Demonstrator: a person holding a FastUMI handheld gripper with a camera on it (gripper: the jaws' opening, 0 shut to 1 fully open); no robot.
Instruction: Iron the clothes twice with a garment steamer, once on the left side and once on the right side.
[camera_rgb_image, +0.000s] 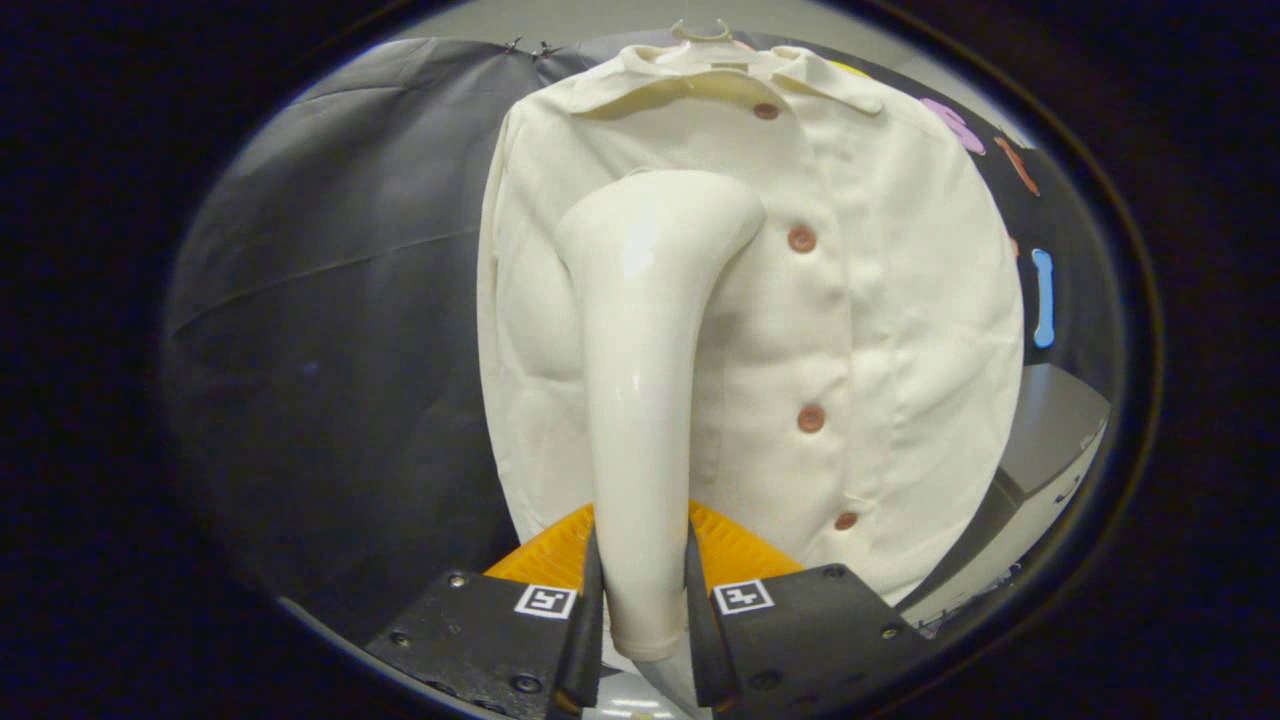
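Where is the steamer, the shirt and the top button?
Glossy white garment steamer (640, 400): gripper view, its handle, clamped between the fingers.
Cream button-up shirt (900, 300): gripper view, its front panel.
Top reddish-brown button (766, 111): gripper view, its centre.

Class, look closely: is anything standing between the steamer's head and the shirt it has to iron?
Nothing visible does. The hand-held gripper is shut on the steamer handle, and the steamer's head reaches the hanging shirt beside the buttons, with no object between them.
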